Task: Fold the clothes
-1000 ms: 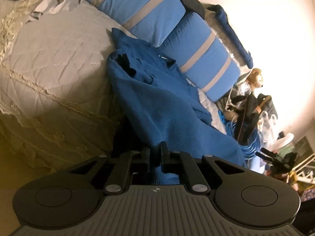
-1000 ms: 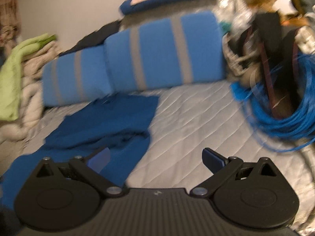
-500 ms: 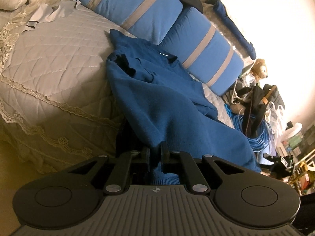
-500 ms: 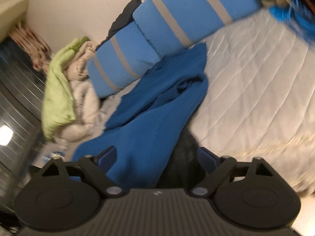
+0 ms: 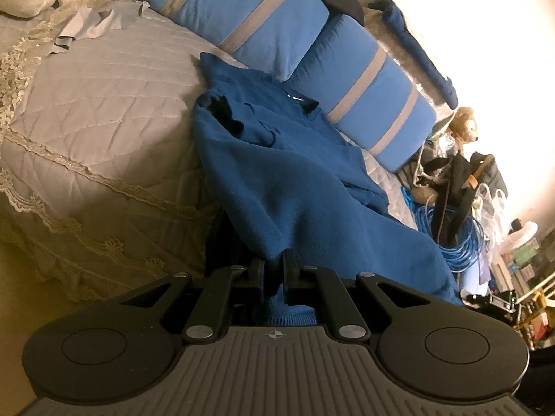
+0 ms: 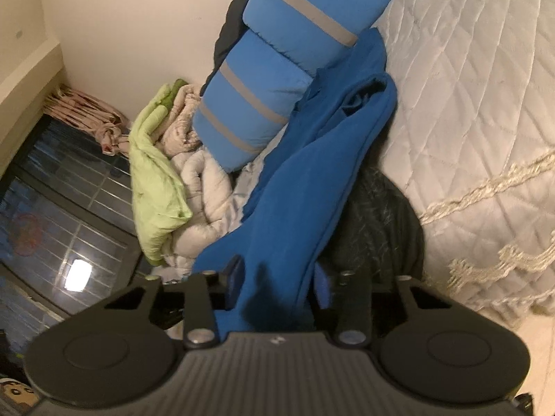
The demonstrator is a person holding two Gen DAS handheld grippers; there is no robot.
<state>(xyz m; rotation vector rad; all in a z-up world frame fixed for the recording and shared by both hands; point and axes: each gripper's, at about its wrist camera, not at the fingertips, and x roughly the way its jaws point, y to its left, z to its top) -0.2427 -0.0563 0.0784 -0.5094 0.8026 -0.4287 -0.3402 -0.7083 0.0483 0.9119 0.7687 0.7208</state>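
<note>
The blue sweater (image 5: 298,190) hangs off the bed (image 5: 104,104). The left hand-held gripper (image 5: 274,270) pinches its edge tight. The right hand-held gripper (image 6: 274,284) is closing, sweater between its jaws.

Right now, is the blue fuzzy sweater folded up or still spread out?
Spread out, not folded. The blue fleece sweater lies rumpled across the quilted white bedspread, its hem hanging off the edge.

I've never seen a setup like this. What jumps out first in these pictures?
A big blue sweater sprawls over the edge of a quilted bed, stretched between two black claws. The left claw is shut on its hem, and the right claw is closing with cloth between its fingers. Behind lie blue pillows with grey stripes.
</note>
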